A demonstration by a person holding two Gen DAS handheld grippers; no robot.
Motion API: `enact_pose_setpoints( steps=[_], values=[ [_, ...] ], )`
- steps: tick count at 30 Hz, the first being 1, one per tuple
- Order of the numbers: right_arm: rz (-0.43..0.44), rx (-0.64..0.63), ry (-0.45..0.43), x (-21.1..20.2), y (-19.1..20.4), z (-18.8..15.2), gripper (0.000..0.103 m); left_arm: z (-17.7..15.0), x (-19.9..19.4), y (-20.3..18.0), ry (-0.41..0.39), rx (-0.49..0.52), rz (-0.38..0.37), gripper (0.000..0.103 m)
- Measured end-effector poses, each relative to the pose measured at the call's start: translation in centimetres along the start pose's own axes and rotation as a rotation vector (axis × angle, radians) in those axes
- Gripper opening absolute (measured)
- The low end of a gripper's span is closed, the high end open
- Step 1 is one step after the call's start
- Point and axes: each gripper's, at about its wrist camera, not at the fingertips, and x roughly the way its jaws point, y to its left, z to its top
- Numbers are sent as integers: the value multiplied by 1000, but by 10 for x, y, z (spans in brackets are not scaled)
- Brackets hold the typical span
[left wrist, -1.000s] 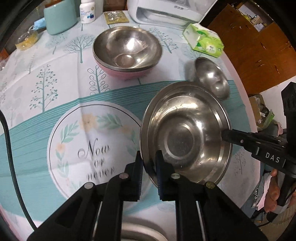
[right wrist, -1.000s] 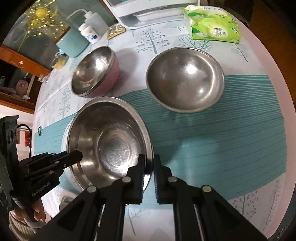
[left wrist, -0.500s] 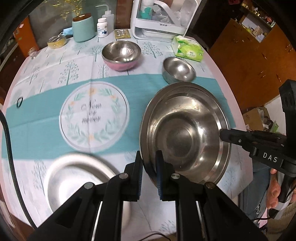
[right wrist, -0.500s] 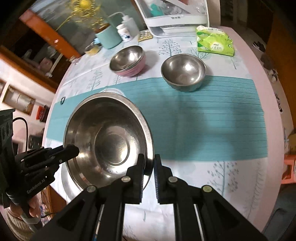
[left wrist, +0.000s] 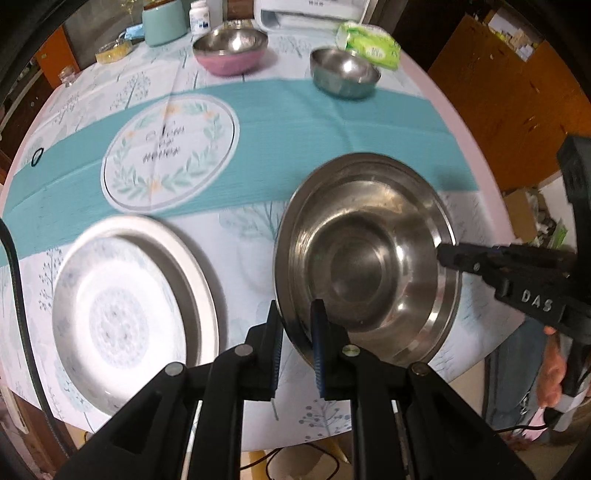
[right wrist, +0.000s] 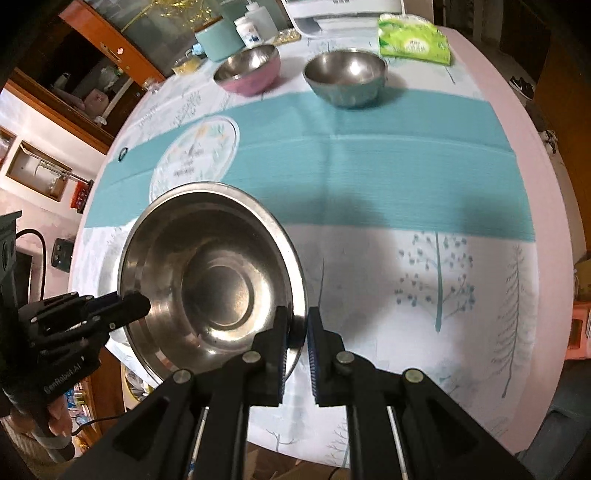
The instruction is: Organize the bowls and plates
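A wide, shallow steel bowl (left wrist: 369, 258) (right wrist: 210, 280) hangs above the near part of the table, held by both grippers. My left gripper (left wrist: 295, 325) is shut on its left rim. My right gripper (right wrist: 297, 332) is shut on the opposite rim, and shows as a black tip (left wrist: 454, 254) in the left wrist view. A white patterned plate (left wrist: 129, 310) lies on the cloth just left of the held bowl. Far back stand a pink bowl with a steel inside (left wrist: 231, 50) (right wrist: 251, 70) and a plain steel bowl (left wrist: 345, 72) (right wrist: 345, 75).
A teal and white tablecloth (left wrist: 295, 125) with a round printed emblem (left wrist: 170, 151) covers the round table. At the far edge stand a green tissue pack (right wrist: 415, 38), a teal canister (left wrist: 162, 20), a white bottle (left wrist: 199, 16) and a white appliance (left wrist: 310, 14). A person's hand (left wrist: 552, 376) holds the right gripper.
Both grippers carried the steel bowl back toward the table's near edge. The far bowls shrank away, and the white plate came into view at the lower left.
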Motion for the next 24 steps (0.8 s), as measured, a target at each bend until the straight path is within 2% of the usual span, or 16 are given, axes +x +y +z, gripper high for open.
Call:
enact_pose_setpoints(
  steps=[6,11,16,19,21,24],
  values=[
    [-39,6,19,21,2,-5,9,-5,27,11,36,-28,-9,13],
    [-66,41,15,33,5,-2,9,1,36,18,31,-17,-6,13],
    [-108,88,10,39,7,0,9,7,45,29,66,-12,-58,19],
    [-149,90,-3,40,12,-1,9,8,46,33,70,12,-86,28],
    [-169,86,-13,40,16,-1,10,8,43,36,60,20,-90,46],
    [-198,84,-22,38,21,-2,11,10,35,42,25,35,-78,65]
  ],
)
